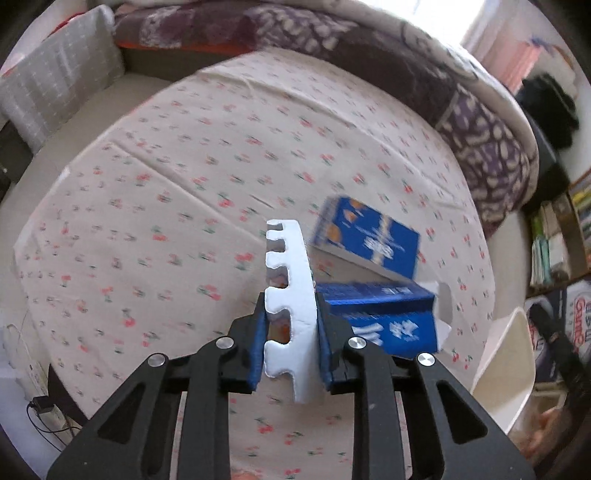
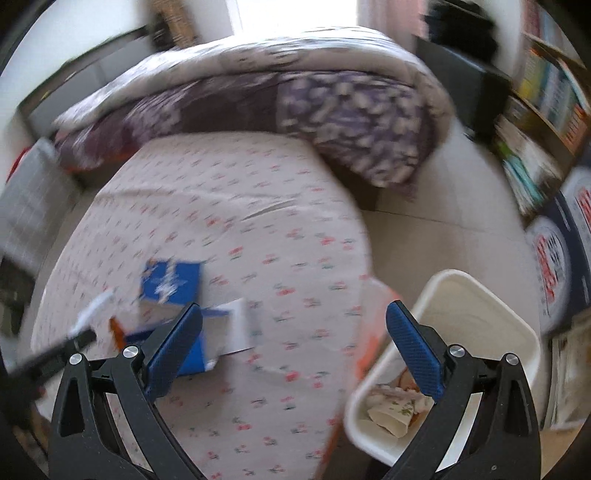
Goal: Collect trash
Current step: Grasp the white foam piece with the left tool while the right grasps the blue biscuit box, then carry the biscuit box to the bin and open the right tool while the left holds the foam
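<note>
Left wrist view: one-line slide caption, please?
Left gripper clamps a white notched foam strip above two blue cartons on the cherry-print sheet.

We see cherry-print white sheet [image 1: 192, 177] on bed, rumpled purple-and-white patterned quilt [image 2: 332, 122] behind, grey checked pillow [image 1: 62, 85] left, pale tiled floor [image 2: 454, 221], crowded bookshelf [image 2: 543, 96] right, bright window [image 2: 295, 14].

Pretty clearly somebody's bedroom at home. There's a bed [image 1: 207, 155] made up with a cherry-print sheet, a purple patterned quilt [image 2: 280, 110] bunched up at the far end, and a grey pillow [image 1: 62, 85] off to the side. A bookshelf [image 2: 546, 96] crammed with books runs along one wall, daylight pours in from a window [image 2: 295, 14], and the floor's pale tile [image 2: 443, 229].
</note>
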